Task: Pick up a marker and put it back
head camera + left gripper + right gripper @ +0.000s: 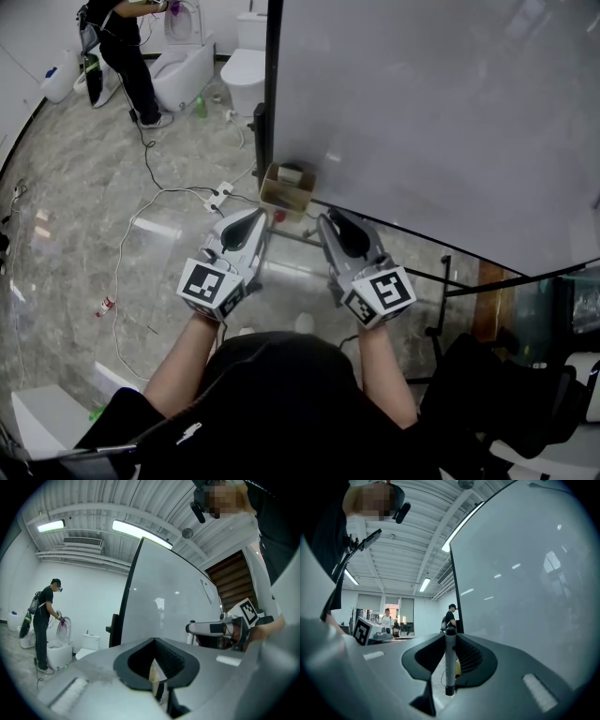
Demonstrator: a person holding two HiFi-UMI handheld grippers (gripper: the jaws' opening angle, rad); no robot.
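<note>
Right tool [451,638] is clamped on a grey marker [450,663]. The marker stands upright between the pads, dark end lowest, close in front of the whiteboard [441,122]. Left tool [154,645] is narrow, jaw tips together with nothing gripped, and sits just left of the right tool, both near the cardboard box [287,187] at the board's foot.

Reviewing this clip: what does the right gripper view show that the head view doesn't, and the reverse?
Only the right gripper view: a marker standing upright, clamped between the jaws of the right gripper, and a person in a cap in the background. Only the head view: a cardboard box on the floor and a toilet beyond it. Both: the large whiteboard and the left gripper.
</note>
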